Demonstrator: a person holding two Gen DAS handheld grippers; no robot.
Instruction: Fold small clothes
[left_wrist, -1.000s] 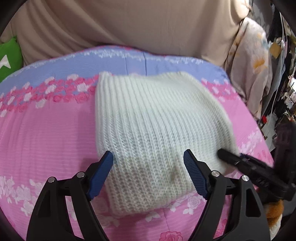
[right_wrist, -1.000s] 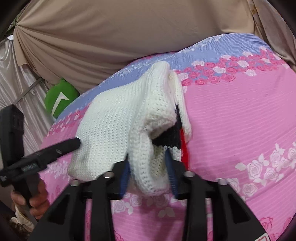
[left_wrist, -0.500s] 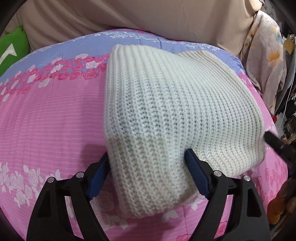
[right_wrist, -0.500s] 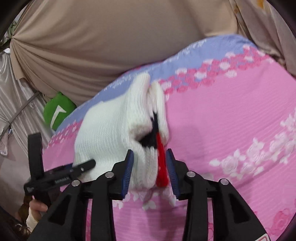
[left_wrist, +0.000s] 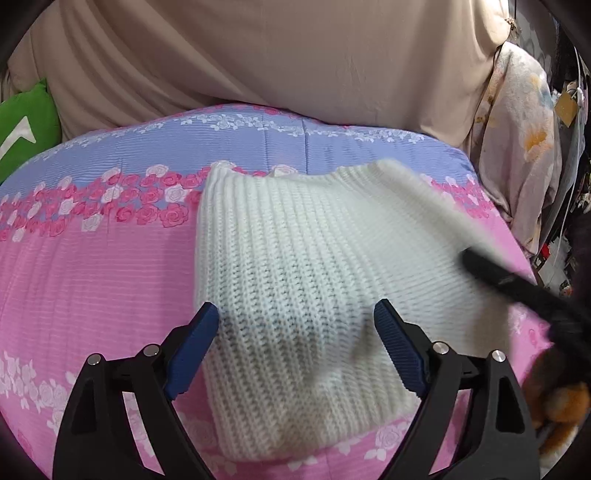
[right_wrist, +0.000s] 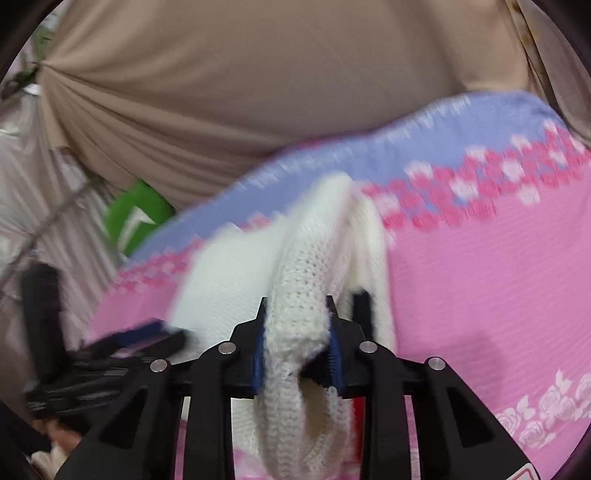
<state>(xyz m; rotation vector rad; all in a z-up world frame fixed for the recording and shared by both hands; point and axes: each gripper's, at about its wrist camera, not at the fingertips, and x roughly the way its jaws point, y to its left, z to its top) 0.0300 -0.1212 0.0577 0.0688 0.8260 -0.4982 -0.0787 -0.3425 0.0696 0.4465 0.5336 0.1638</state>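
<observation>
A folded white knitted garment (left_wrist: 314, 280) lies on the pink and purple rose-patterned bedspread (left_wrist: 92, 280). My left gripper (left_wrist: 297, 350) is open, its blue pads at either side of the garment's near end, holding nothing. My right gripper (right_wrist: 295, 343) is shut on a thick fold of the white knit (right_wrist: 295, 295), with black and red parts of the garment beside it. The right gripper also shows as a blurred black bar (left_wrist: 517, 284) at the garment's right edge in the left wrist view. The left gripper appears blurred at the lower left of the right wrist view (right_wrist: 122, 339).
A beige curtain (left_wrist: 277, 55) hangs behind the bed. A green cushion (left_wrist: 22, 125) sits at the far left. A floral cloth (left_wrist: 517, 147) hangs off the bed's right side, with clutter beyond. An orange plush thing (left_wrist: 561, 402) is at the lower right.
The right gripper has pulled its fold of the knit up and toward itself. The left gripper has drawn back from the garment, its pads staying open around the near end.
</observation>
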